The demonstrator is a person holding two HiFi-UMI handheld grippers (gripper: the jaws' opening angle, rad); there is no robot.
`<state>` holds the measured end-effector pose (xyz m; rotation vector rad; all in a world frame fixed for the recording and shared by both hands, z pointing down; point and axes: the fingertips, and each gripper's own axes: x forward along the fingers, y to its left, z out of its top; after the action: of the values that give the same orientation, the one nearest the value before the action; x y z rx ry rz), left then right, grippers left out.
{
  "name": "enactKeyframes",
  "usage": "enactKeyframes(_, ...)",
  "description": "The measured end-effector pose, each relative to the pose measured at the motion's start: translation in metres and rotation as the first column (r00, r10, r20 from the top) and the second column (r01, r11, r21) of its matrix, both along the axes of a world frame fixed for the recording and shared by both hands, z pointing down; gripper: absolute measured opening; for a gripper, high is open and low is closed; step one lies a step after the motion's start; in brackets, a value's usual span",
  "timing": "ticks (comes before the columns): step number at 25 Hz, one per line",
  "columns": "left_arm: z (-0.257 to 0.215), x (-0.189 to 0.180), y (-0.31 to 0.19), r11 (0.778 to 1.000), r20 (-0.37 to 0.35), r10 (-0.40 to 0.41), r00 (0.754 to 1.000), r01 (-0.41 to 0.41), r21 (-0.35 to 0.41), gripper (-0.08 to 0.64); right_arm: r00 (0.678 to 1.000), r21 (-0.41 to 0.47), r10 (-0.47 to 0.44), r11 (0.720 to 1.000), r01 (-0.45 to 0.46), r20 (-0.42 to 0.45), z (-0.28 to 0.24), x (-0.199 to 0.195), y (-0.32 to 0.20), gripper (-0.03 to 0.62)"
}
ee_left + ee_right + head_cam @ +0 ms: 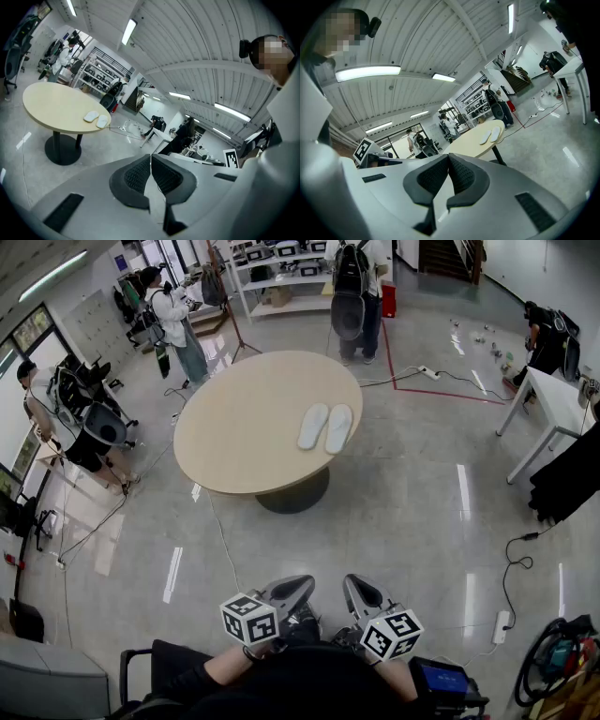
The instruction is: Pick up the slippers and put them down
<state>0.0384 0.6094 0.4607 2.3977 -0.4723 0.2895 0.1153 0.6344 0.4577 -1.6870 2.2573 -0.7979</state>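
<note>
We held the left tool (302, 583) and right tool (354, 583) side by side near the body, both closed and empty. The slippers (325, 427) lay paired on the table (234, 437), well apart from both.

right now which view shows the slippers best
The head view: the slippers lie side by side on the table, seen from above. Left gripper view: slippers small, distant, foreshortened. Right gripper view: slippers likewise.
</note>
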Motion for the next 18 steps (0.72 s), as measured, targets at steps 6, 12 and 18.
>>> enactKeyframes(6, 0.002, 0.023, -0.011, 0.999, 0.024, 0.051, 0.998, -0.051, 0.018, 0.023, 1.0, -0.027, 0.006, 1.0, -0.006, 0.02, 0.008, 0.015, -0.017, 0.015)
enactKeyframes(12, 0.001, 0.019, -0.029, 0.998, 0.001, 0.056, 0.998, -0.056, 0.01, 0.024, 0.999, -0.003, 0.034, 0.999, -0.034, 0.008, -0.001, 0.014, -0.034, 0.015)
enactKeyframes(18, -0.012, 0.007, -0.072, 0.999, -0.064, 0.037, 0.997, -0.037, 0.001, 0.023, 0.998, -0.016, 0.06, 0.998, -0.06, -0.024, -0.013, 0.008, -0.071, 0.015)
